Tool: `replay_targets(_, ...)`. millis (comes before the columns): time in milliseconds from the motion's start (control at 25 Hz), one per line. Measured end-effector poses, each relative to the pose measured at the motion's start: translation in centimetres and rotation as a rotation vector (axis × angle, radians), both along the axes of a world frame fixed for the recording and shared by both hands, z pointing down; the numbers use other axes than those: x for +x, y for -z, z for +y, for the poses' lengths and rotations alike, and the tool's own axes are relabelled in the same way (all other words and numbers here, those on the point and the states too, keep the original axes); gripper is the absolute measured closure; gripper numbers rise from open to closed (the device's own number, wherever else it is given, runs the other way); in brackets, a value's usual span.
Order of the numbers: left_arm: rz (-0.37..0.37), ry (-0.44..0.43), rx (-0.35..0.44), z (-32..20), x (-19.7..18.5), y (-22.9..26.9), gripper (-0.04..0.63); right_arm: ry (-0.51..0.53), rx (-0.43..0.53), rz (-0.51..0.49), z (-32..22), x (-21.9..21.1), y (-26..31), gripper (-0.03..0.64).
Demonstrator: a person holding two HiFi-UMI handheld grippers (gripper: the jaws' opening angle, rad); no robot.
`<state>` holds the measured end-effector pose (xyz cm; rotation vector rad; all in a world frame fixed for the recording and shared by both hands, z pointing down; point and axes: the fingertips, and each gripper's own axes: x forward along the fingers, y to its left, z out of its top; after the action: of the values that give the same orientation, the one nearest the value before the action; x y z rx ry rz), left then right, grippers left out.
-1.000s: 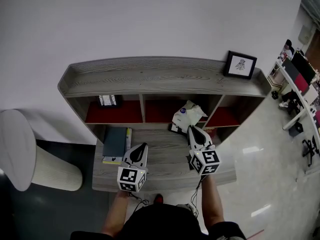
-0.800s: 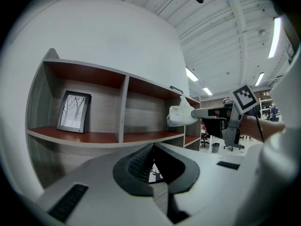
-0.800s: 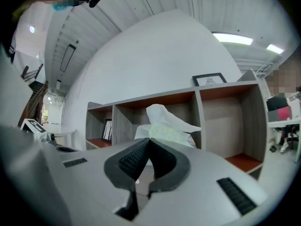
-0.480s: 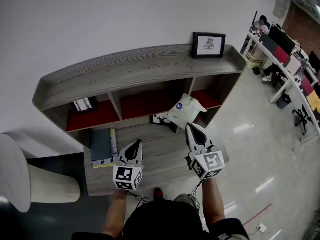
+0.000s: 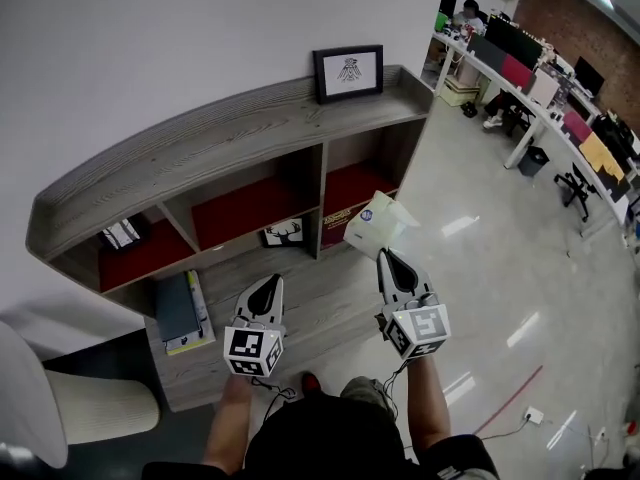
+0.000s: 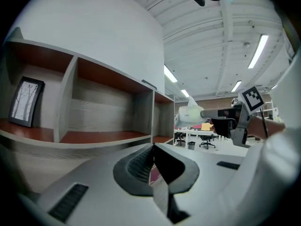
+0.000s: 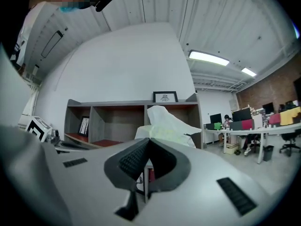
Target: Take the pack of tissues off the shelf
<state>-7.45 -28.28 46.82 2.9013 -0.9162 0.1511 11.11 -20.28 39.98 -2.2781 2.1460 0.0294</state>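
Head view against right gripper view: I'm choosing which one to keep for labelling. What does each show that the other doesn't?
Only the head view: the stack of books on the low ledge of the grey wooden shelf unit, and the person's bare forearms.
Only the right gripper view: the ribbed ceiling with lit light strips, and how the right gripper is shut on an edge of the white plastic pack of tissues.
Both: the shelf unit, the black-framed picture on top, the pack, and the office desks.
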Motion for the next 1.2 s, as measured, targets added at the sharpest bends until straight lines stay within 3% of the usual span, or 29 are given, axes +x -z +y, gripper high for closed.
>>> replay_targets(320, 0.001, -0.129, -0.021, 2.4, 6.3, -0.8, 0.588, -0.135, -0.058, -0.024, 4.8, 5.5, -2.2, 0.589)
replay_targets(560, -0.021, -0.178, -0.045, 4.5, 10.4, -2.1, 0.588, -0.173, -0.086, -0.035, 7.4, 9.1, -3.9, 0.589)
replay_targets(880, -0.052, -0.153, -0.085, 6.3, 14.2, -3.7, 0.588, -0.131, -0.134, -0.064, 8.3, 12.9, -6.6, 0.589)
replay_targets(1200, -0.106, -0.108, -0.126, 5.7, 15.7, -6.9, 0.588, -0.085, -0.209, -0.141, 7.3, 14.8, -11.3, 0.589)
